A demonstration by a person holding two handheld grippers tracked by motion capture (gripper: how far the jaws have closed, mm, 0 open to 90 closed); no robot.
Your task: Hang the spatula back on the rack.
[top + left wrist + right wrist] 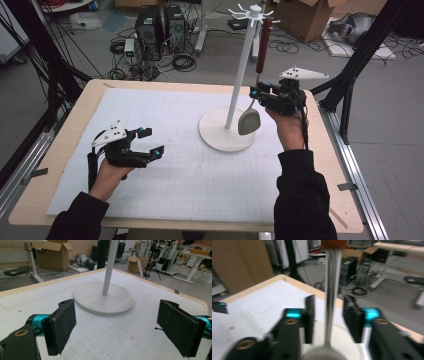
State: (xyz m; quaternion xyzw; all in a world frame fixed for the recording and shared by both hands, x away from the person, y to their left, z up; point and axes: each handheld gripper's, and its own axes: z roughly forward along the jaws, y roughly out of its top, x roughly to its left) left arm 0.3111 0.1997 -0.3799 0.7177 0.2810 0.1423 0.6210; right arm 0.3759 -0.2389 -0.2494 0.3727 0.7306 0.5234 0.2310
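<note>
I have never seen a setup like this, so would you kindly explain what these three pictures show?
A person holds a hand-operated claw in each hand. One picture looks down from above the table; the other two come from cameras riding on each claw. On the white gridded mat stands a white rack with a ladle hanging from its top. The right claw has its jaws either side of the ladle's metal stem, with gaps visible, so nothing is gripped yet. The left claw is open, holding nothing.

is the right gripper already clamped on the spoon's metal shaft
No, in the right gripper view the right gripper has its jaws on either side of the spoon shaft with a visible gap on each side, so it is open around it.
</note>
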